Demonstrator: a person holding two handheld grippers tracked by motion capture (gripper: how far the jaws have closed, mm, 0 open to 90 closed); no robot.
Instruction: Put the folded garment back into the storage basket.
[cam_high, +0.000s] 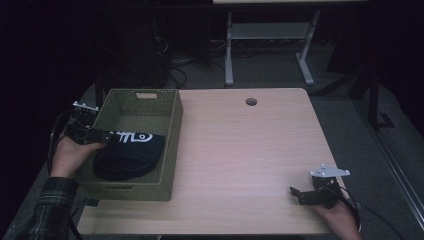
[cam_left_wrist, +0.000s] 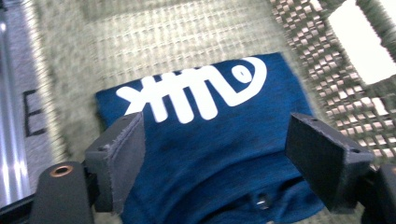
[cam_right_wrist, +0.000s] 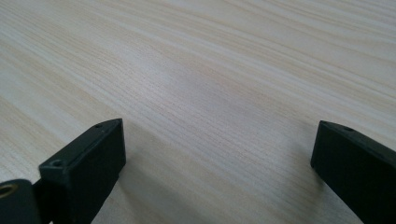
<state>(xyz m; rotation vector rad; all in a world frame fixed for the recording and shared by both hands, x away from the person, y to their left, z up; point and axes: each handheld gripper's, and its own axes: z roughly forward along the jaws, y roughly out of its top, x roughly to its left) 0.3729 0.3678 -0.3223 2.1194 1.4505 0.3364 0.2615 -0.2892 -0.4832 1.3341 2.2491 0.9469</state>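
While the left tool (cam_left_wrist: 212, 154) stood wide open above the blue cloth (cam_high: 127, 155) lying in the basket (cam_high: 170, 150), holding nothing, a straight lift clear was advised, the right tool (cam_right_wrist: 217, 163) resting open, empty, on the counter (cam_high: 240, 150).

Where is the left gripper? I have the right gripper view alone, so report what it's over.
Observer: The left gripper is over a woven green basket at the left end of the table.
Operator: Say what's in the basket.
Observer: A folded navy garment with a white fish-bone print.
Operator: Give me the jaws' state.
Observer: Open, one either side of the garment, pads not pressing it.
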